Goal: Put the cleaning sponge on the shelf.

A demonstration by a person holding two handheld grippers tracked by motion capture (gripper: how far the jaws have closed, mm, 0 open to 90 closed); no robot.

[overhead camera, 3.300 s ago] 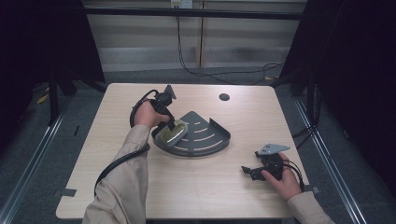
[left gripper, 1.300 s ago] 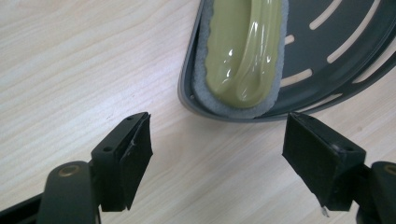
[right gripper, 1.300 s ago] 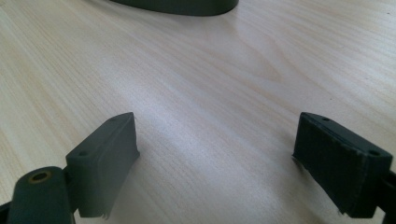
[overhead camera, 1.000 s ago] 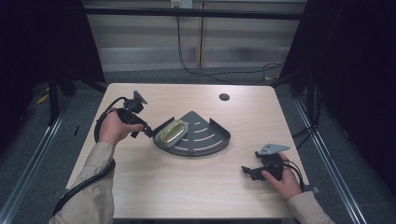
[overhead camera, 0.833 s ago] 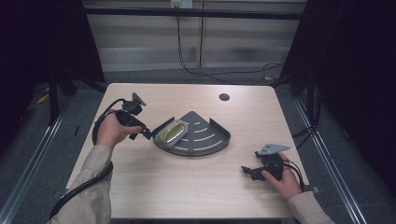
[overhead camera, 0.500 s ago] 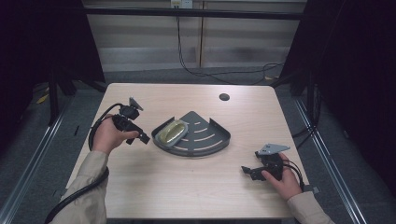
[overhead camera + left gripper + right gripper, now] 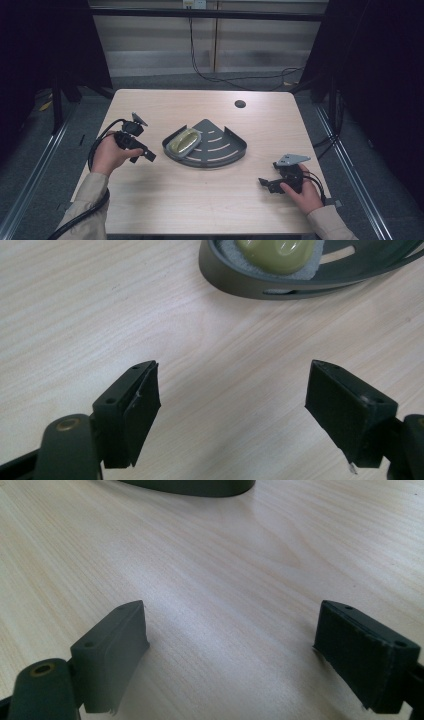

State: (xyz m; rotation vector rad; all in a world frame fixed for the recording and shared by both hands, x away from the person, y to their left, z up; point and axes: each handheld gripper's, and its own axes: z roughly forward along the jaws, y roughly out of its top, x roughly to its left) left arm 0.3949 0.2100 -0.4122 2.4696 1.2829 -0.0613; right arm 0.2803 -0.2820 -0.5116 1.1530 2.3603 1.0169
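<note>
The soap (image 7: pixel 183 141), a yellow-green oval bar, is seen lying in the left end of the dark corner tray (image 7: pixel 227 152) near the middle of the tabletop (image 7: pixel 200 200); in the left gripper view it (image 7: pixel 277 252) rests on a pale pad inside the tray wall (image 7: pixel 235 282). The left tool (image 7: pixel 142 152) is held just left of the tray, not touching it, jaws spread w/ nothing between them, and they have just been opening a bit more. The right tool (image 7: pixel 266 184) is kept well apart at the right front, also released and empty. The bar is judged light, stiff but smooth, prob. slippery, so a soft squeeze is advised. It should be taken across its short width, at the middle, approx. from above, because the tray wall blocks a low side approach.
</note>
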